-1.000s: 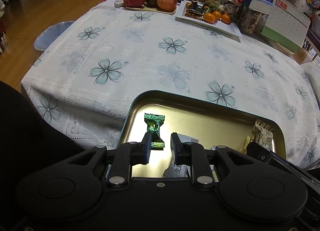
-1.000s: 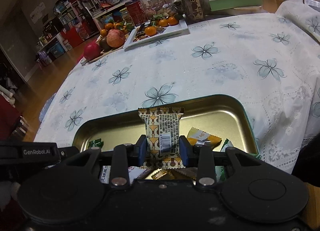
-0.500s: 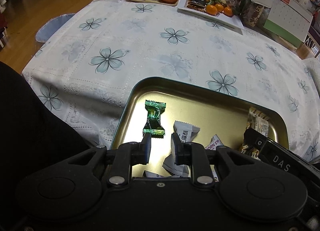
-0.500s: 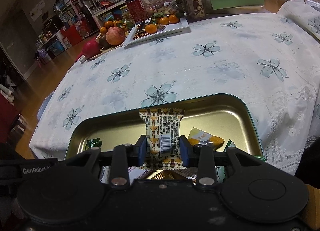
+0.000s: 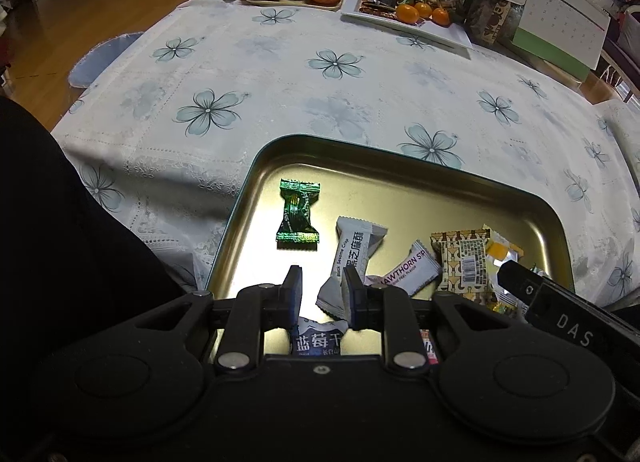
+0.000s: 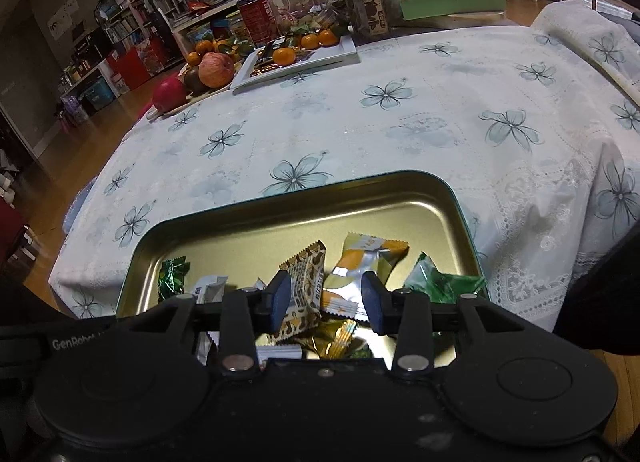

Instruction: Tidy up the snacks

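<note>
Brown-patterned snack (image 6: 304, 282), clamped a second ago, lies freed in the tin (image 6: 400, 190) between the right gripper (image 6: 326, 300)'s just-parted jaws.

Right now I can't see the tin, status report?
Right gripper just opened, brown patterned snack dropped in tin. Left gripper empty, open. Nothing blocking.

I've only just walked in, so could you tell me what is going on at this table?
A person with a gripper in each hand is sorting wrapped snacks into a gold tin tray on the flowered tablecloth. The right gripper has just been opening, and the brown patterned snack now lies loose in the tray among the others. The left gripper hangs over the tray holding nothing, near a green candy and a white sesame crisp packet.
</note>
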Available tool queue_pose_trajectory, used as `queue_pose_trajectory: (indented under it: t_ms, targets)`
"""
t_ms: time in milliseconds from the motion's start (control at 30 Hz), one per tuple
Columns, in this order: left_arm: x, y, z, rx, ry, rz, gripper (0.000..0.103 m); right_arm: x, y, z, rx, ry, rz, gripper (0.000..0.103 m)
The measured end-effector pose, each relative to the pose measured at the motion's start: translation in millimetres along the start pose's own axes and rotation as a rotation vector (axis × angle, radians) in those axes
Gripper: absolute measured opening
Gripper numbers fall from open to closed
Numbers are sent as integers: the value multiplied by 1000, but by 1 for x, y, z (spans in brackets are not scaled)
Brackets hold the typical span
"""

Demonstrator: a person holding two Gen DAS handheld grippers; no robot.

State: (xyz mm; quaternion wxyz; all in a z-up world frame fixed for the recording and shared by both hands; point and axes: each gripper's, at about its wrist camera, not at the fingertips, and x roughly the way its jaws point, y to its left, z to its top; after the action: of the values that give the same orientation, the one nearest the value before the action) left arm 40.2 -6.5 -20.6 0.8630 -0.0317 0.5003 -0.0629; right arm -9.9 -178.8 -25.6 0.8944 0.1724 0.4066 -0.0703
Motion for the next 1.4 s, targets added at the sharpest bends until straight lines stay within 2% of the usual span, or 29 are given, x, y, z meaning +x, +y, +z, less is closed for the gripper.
queue_pose_trajectory:
  t_ms: [267,500,867,1400]
  targets:
    - [-4,-11,-14,47,-17,11,31,-21,-10,-19,-3,12,-76,43]
    - [-8,-20,-21,92,-32,29,31,-31,-17,-35,20,53,-93,43]
    - [-10,-30,-29,131,-38,49,31,-35,-11,-37,-19,34,-102,45]
    - [-7,-22,-28,93,-18,48,31,-29,-9,-37,-28,50,-117,46]
